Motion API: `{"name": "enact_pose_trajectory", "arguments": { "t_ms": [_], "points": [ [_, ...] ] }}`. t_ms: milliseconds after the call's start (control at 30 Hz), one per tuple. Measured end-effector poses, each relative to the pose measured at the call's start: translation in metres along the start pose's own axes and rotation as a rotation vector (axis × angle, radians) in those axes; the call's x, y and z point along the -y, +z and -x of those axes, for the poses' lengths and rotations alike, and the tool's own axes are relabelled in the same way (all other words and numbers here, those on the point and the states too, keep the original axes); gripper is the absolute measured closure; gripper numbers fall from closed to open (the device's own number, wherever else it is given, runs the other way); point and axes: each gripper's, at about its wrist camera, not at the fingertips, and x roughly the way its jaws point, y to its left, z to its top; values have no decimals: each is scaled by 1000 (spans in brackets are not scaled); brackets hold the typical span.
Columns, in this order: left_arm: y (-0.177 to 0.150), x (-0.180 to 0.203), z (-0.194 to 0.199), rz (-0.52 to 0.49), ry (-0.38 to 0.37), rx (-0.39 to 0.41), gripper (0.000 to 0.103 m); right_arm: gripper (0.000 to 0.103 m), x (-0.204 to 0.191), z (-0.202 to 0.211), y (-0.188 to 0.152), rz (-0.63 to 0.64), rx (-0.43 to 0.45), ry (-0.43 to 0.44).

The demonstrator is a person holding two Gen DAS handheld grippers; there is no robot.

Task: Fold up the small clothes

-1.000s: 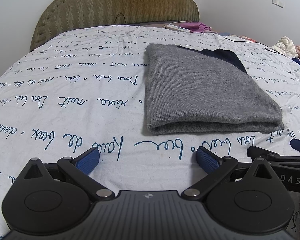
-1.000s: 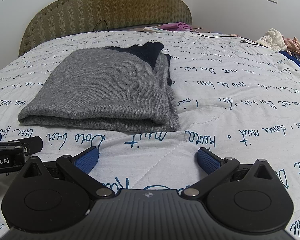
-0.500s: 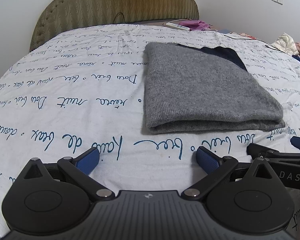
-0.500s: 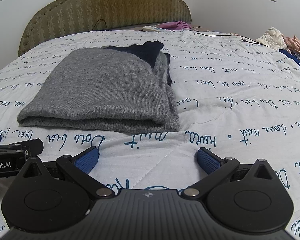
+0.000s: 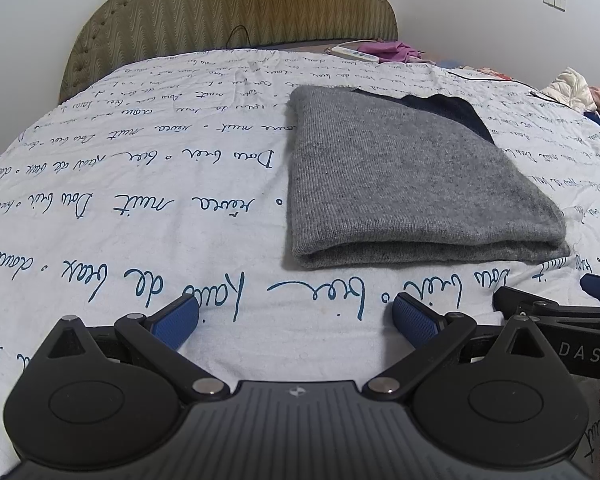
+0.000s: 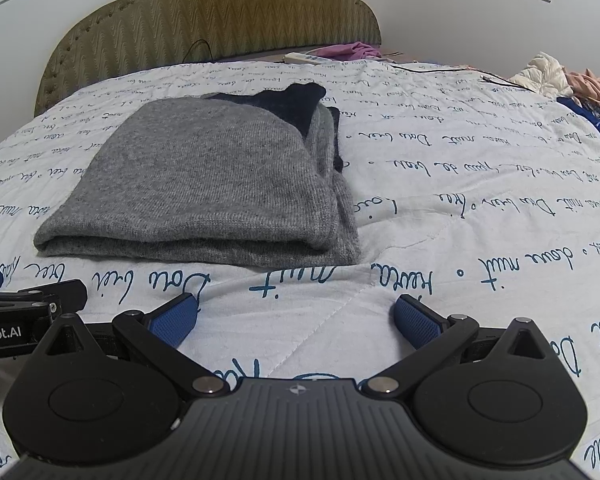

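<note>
Moved: nothing much, both views nearly unchanged.
Left gripper [image 5: 296, 318]: jaws wide apart, empty.
Right gripper [image 6: 296, 318]: same.
Folded grey knit sweater [image 5: 404, 176]: flat on white script-printed bed cover [image 5: 140, 200], untouched.

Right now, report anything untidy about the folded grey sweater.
The grey sweater is folded, but a dark navy part sticks out at its far end, and the right edge shows uneven layers. Both claws are open and clear of it.

Ahead of our tongs we see a white bedspread [image 5: 140, 208] printed with blue script, and beyond it an olive padded headboard [image 5: 228, 8]. Far right of us lie a power strip [image 6: 300, 57], a pink cloth [image 6: 354, 50] and a heap of clothes [image 6: 556, 76].
</note>
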Motion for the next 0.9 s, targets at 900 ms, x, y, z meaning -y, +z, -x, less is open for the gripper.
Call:
{"name": "enact_pose_trajectory", "arguments": {
  "t_ms": [900],
  "points": [
    [-1,-4,4,34,-3,14,0,0,0,0,0,-1,0,-1]
  ]
}}
